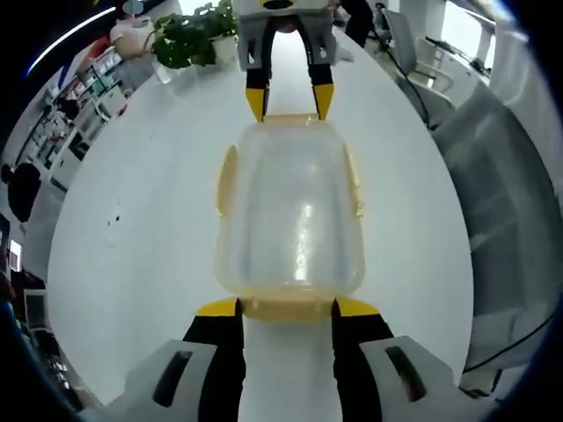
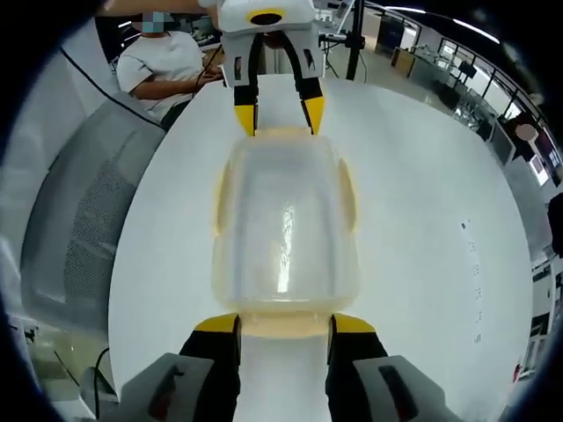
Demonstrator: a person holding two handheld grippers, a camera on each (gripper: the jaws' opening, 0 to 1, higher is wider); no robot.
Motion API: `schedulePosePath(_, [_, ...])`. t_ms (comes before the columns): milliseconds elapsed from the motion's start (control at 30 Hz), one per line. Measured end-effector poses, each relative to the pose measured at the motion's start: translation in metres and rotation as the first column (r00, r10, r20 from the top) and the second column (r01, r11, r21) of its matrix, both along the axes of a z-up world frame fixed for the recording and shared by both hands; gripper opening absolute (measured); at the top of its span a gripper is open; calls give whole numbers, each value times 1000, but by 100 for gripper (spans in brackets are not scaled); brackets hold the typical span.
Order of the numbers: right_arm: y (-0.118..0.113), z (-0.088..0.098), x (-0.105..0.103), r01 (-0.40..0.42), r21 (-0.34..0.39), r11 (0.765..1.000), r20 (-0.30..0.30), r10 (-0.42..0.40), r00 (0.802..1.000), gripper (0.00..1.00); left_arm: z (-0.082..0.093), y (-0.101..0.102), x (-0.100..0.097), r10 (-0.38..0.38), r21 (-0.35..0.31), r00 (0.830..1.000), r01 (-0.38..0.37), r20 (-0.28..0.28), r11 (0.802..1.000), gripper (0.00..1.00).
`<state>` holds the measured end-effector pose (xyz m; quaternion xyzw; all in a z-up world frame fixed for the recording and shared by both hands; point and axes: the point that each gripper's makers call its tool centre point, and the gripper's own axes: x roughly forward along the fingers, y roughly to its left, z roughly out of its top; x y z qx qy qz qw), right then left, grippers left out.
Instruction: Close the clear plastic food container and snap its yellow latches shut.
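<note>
While the clear container (image 1: 290,211) lay lidded on the white bench (image 1: 132,237), left claw (image 1: 286,306) and right claw (image 2: 284,323) stood open at opposite ends, tips beside the yellow end latches (image 1: 286,308), side latches flat.

Container (image 1: 290,220) latches' state unclear

A big white table (image 1: 132,229) runs long and bare. At its far end in the left gripper view stands a green plant (image 1: 189,35). A grey chair (image 2: 75,229) sits just beside the table's edge. A person in a white shirt (image 2: 163,66) sits at the table's other end.
</note>
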<state>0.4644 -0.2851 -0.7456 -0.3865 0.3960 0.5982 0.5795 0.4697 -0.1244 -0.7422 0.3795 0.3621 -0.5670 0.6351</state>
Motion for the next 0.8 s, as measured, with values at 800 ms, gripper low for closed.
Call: schedulePosePath(800, [-6, 5, -4, 50, 27, 998, -27, -49, 998, 39, 11, 2, -1, 36, -43, 999, -36, -22, 998, 47])
